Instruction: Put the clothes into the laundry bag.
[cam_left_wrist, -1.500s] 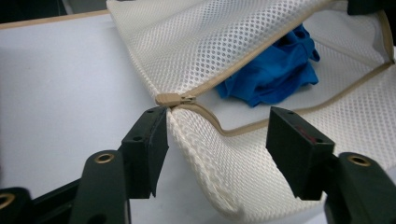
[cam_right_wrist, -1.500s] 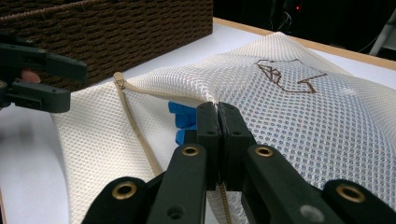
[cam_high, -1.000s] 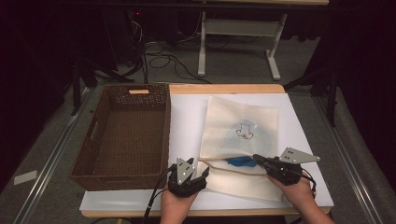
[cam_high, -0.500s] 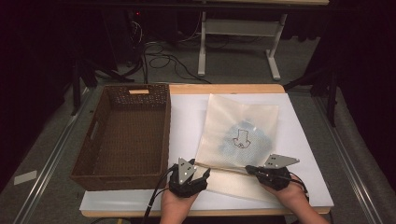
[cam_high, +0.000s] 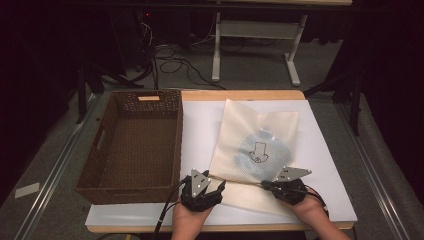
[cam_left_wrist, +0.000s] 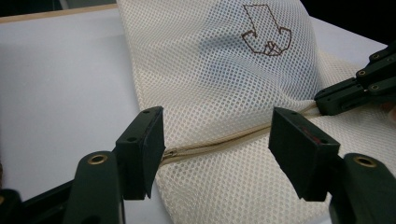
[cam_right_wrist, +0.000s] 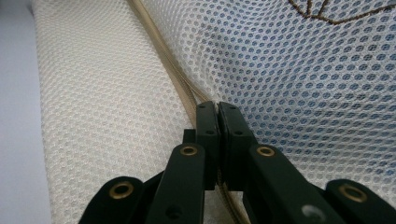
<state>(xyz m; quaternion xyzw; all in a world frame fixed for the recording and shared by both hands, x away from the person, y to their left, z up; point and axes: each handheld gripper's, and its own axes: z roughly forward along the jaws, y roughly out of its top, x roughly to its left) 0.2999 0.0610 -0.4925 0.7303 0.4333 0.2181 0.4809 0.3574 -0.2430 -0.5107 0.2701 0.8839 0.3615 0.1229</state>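
A cream mesh bag (cam_high: 255, 145) lies on the white tabletop (cam_high: 200, 125), with something blue showing faintly through the netting (cam_right_wrist: 327, 70) under a brown stitched emblem (cam_left_wrist: 267, 32). A tan zipper (cam_left_wrist: 210, 145) runs along the bag's near edge. My left gripper (cam_high: 214, 182) is open, its jaws (cam_left_wrist: 219, 140) standing either side of the zipper's left end without pressing on it. Further right along the same seam (cam_right_wrist: 173, 70), my right gripper (cam_high: 263, 184) is shut on the zipper (cam_right_wrist: 218, 109). It also shows at the right of the left gripper view (cam_left_wrist: 322, 100).
A dark brown wicker basket (cam_high: 172, 145) stands empty on the left of the table, close beside my left hand. Bare white surface lies between basket and bag. Beyond the far table edge are a white frame (cam_high: 255, 30) and floor cables (cam_high: 175, 60).
My right gripper has sunk toward the table and shifted slightly left along the zipper. The bag's lifted edge has come down, covering the blue patch seen earlier. The left gripper has stayed put.
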